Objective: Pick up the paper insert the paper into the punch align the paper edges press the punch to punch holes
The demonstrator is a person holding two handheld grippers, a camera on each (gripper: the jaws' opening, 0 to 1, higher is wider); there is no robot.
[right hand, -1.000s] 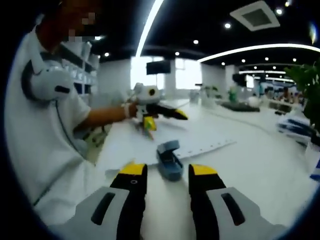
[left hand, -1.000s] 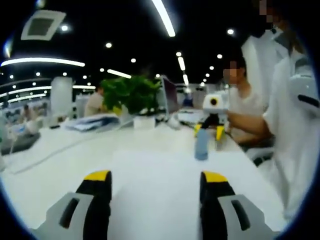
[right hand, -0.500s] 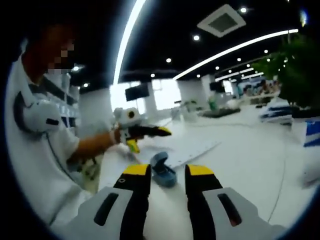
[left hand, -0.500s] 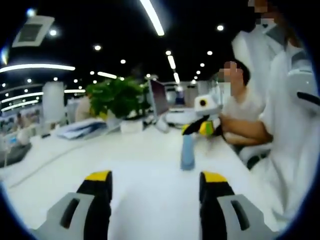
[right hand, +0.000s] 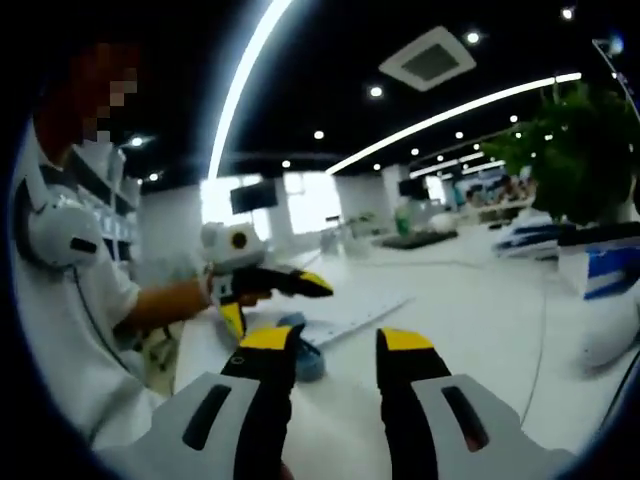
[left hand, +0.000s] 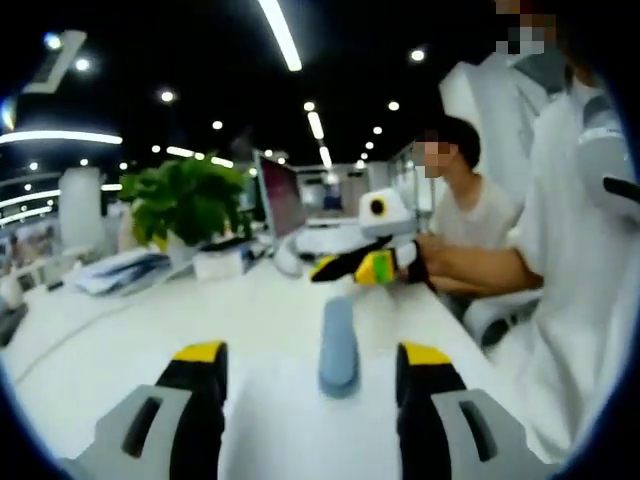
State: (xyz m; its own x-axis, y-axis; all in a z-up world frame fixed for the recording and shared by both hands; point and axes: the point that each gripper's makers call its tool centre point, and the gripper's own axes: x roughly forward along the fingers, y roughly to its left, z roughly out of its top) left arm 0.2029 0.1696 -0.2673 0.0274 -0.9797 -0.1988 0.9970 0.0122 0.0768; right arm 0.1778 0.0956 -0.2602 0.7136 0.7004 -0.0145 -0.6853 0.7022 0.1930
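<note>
Blue punch (left hand: 339, 345) lies flat on the white desk (left hand: 150, 330) between our two grippers, paper (right hand: 350, 318) just beside it, apparently not inserted. We hold left gripper (left hand: 310, 355) and right gripper (right hand: 335, 343) parted, empty, ready for pickup.

a long white table (left hand: 150, 330) fills the lower frame; a blue hole punch (left hand: 338, 345) lies at its centre, a white paper sheet (right hand: 350, 318) beside it, stacked papers (left hand: 120, 272) at left.
</note>
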